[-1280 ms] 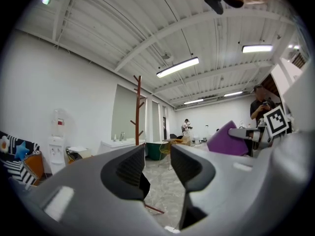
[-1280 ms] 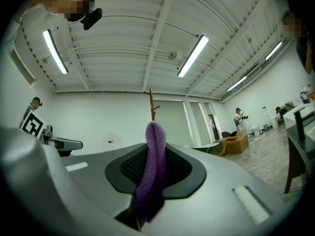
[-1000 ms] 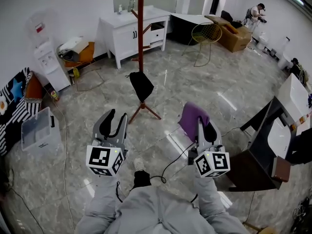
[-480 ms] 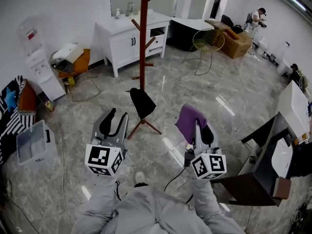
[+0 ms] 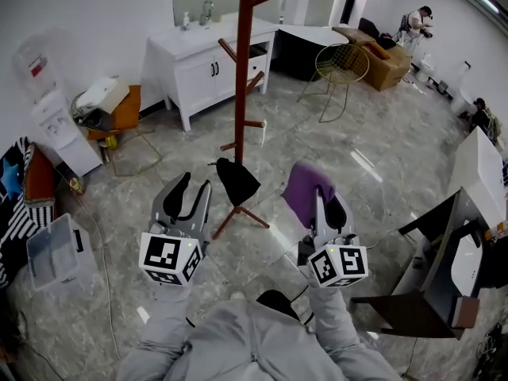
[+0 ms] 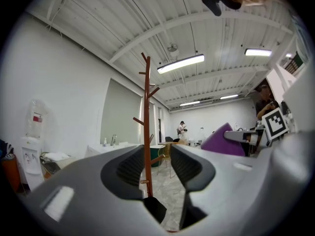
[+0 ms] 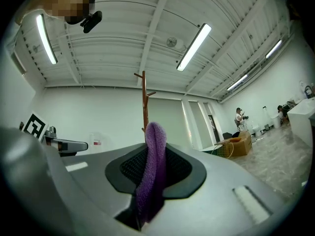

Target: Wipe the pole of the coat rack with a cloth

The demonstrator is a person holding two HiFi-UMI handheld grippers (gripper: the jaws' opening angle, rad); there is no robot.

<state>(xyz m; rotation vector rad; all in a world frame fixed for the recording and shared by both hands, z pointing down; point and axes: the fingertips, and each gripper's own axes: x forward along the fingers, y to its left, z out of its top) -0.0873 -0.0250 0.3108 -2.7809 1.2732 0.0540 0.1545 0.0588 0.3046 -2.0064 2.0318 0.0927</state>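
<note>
The brown wooden coat rack [image 5: 244,62] stands on the marble floor ahead of me, pegs sticking out from its pole, a black item [image 5: 237,181] hanging low near its legs. My left gripper [image 5: 187,198] is open and empty, well short of the rack; its own view shows the pole [image 6: 147,146] between the jaws in the distance. My right gripper [image 5: 321,203] is shut on a purple cloth [image 5: 305,192], which sticks up from its jaws [image 7: 152,171]. The rack's top [image 7: 144,100] shows beyond the cloth.
A white cabinet [image 5: 202,58] stands behind the rack, a wire chair [image 5: 341,62] to its right. A water dispenser [image 5: 55,125] and a plastic bin [image 5: 55,252] sit at the left. A dark desk [image 5: 432,268] is at the right. Cables [image 5: 103,268] run across the floor.
The view has come closer to the coat rack, which now looms larger and nearer. Both grippers keep their pose; the cloth stays in the right one.
</note>
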